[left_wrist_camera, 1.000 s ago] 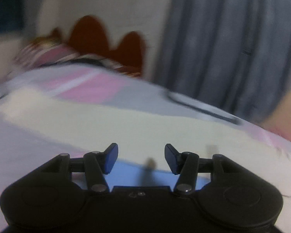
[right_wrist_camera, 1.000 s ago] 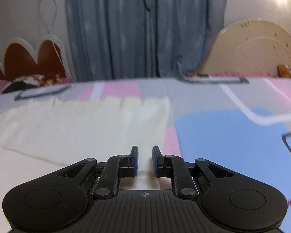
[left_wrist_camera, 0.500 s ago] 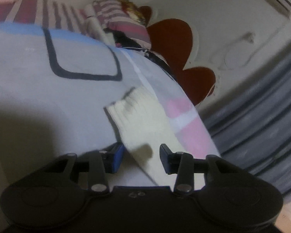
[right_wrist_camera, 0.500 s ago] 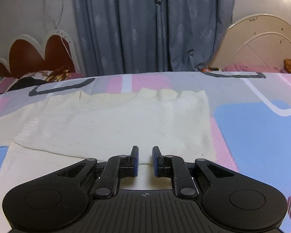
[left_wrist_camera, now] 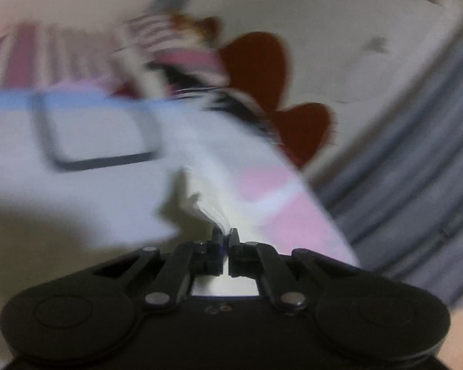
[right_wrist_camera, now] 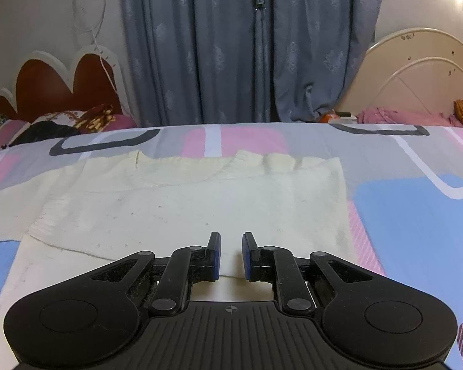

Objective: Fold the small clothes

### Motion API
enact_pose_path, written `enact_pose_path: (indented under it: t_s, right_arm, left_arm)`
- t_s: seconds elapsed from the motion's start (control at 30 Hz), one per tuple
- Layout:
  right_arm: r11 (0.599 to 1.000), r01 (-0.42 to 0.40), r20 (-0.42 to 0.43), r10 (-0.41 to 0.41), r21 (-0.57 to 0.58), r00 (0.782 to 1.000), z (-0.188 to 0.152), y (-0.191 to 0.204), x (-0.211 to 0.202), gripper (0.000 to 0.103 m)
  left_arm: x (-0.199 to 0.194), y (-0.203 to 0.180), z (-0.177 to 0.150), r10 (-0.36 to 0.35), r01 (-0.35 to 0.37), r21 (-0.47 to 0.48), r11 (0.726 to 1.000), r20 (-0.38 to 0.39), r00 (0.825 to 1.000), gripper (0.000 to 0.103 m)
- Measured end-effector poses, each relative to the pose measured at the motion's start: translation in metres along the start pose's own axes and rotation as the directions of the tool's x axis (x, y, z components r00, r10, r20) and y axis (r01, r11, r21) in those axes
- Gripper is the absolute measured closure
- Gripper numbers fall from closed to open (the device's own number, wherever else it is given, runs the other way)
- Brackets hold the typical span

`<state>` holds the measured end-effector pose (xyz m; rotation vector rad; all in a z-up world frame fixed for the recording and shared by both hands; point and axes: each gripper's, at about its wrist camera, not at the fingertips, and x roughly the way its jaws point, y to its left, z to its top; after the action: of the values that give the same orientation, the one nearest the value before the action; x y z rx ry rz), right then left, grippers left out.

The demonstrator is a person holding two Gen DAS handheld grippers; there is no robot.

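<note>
pinched between the nearly closed fingers of the left gripper [left_wrist_camera: 226, 235]: a sleeve of the cream knitted sweater [right_wrist_camera: 200, 197], apparently for folding inward. spread flat on the pink, blue and grey patterned bedsheet [right_wrist_camera: 410, 215], one sleeve already across. right gripper [right_wrist_camera: 231, 242] hovering, fingers parted, empty.

Left claw [left_wrist_camera: 226, 236]: matt black plastic body, metal pivot pins with a dull shine; its pads pinch cream knit cloth, view blurred.
Right claw [right_wrist_camera: 231, 254]: same matt black plastic, ribbed base plate, blue pads [right_wrist_camera: 215, 256] that look rubbery.
Sweater [right_wrist_camera: 200, 203] ahead of the right claw: cream knit, soft, matt, ribbed at collar and cuff.
Bedsheet [right_wrist_camera: 416, 215] under it: smooth printed cloth.
Curtain [right_wrist_camera: 247, 46] beyond: grey-blue woven fabric, matt.
Headboard [right_wrist_camera: 55, 86] far left: smooth, slightly glossy.
</note>
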<state>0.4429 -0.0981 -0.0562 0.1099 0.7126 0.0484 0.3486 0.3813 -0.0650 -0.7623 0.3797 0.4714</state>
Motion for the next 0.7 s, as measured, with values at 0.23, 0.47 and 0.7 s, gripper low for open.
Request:
enact_pose_path:
  t_s: [0.23, 0.47, 0.7]
  right_arm:
    - [0.999, 0.003, 0.011, -0.003, 0.046, 1.0, -0.003, -0.017, -0.009, 0.089]
    - [0.996, -0.023, 0.034, 0.02, 0.091, 0.999, -0.004, -0.049, -0.03, 0.089]
    - [0.991, -0.036, 0.025, 0.033, 0.127, 0.999, -0.005, -0.077, -0.047, 0.089]
  left_arm:
    - [-0.008, -0.155, -0.074, -0.272, 0.302, 0.255, 0.918, -0.149, 0.951, 0.101]
    - [-0.005, -0.276, -0.205, -0.299, 0.468, 0.461, 0.754, -0.394, 0.869, 0.101]
    - [0.012, -0.318, -0.303, -0.212, 0.56, 0.551, 0.618, -0.569, 0.795, 0.097]
